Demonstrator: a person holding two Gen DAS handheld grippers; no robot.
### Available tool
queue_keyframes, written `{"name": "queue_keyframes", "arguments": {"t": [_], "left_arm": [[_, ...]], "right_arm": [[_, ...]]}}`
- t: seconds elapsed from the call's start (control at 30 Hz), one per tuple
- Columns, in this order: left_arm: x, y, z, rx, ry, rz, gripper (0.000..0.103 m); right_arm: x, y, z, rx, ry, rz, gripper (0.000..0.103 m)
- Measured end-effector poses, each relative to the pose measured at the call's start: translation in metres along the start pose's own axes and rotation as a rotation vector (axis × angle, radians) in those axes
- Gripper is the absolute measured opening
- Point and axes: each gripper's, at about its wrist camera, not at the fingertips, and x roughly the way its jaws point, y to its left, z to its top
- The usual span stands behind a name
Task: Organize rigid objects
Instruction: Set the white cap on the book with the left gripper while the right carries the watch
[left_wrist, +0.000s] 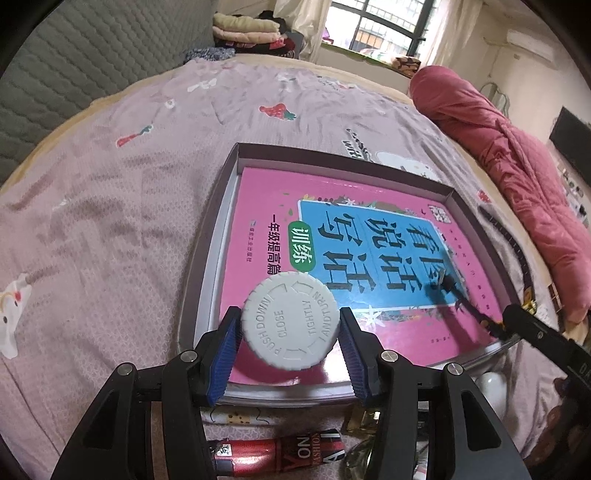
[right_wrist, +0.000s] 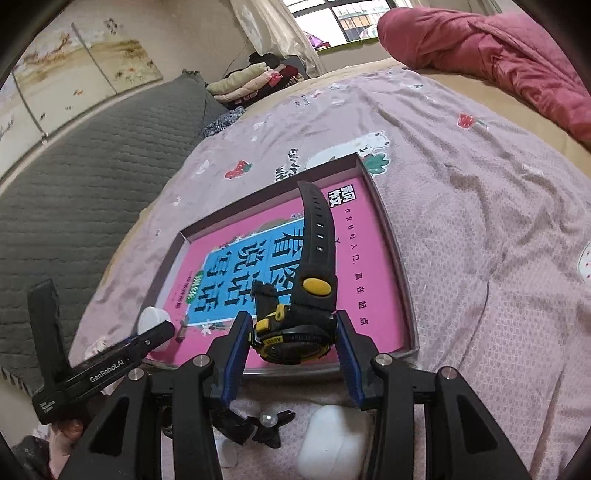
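Note:
My left gripper (left_wrist: 290, 314) is shut on a white ribbed screw cap (left_wrist: 291, 325) marked "push down and turn"; whatever is under the cap is hidden. It hangs over the near left corner of a shallow dark-rimmed box (left_wrist: 207, 266) holding a pink and blue book (left_wrist: 258, 206). My right gripper (right_wrist: 292, 317) is shut on the case of a black and yellow wristwatch (right_wrist: 295, 332), whose strap (right_wrist: 317, 229) sticks up over the book (right_wrist: 373, 280) in the same box (right_wrist: 391, 236). The left gripper (right_wrist: 147, 339) and the cap (right_wrist: 151, 319) show at the left of the right wrist view.
The box lies on a bed with a pink printed sheet (left_wrist: 110, 221). In front of it lie a white earbud case (right_wrist: 332, 443), a black bow clip with a pearl (right_wrist: 267, 421) and a red tube (left_wrist: 277, 450). A pink quilt (left_wrist: 517, 166) lies on the right, a grey headboard pad (right_wrist: 74, 184) on the left.

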Motion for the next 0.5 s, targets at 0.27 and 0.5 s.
{"name": "queue_keyframes", "arguments": {"t": [0.27, 0.5], "left_arm": [[-0.003, 0.000, -0.002, 0.022, -0.020, 0.006, 0.057], [-0.007, 0.000, -0.004, 0.035, -0.033, 0.010, 0.063]], "right_arm": [[0.003, 0.004, 0.002, -0.031, 0.017, -0.057, 0.045], [0.007, 0.016, 0.001, -0.134, 0.040, -0.173, 0.046]]}}
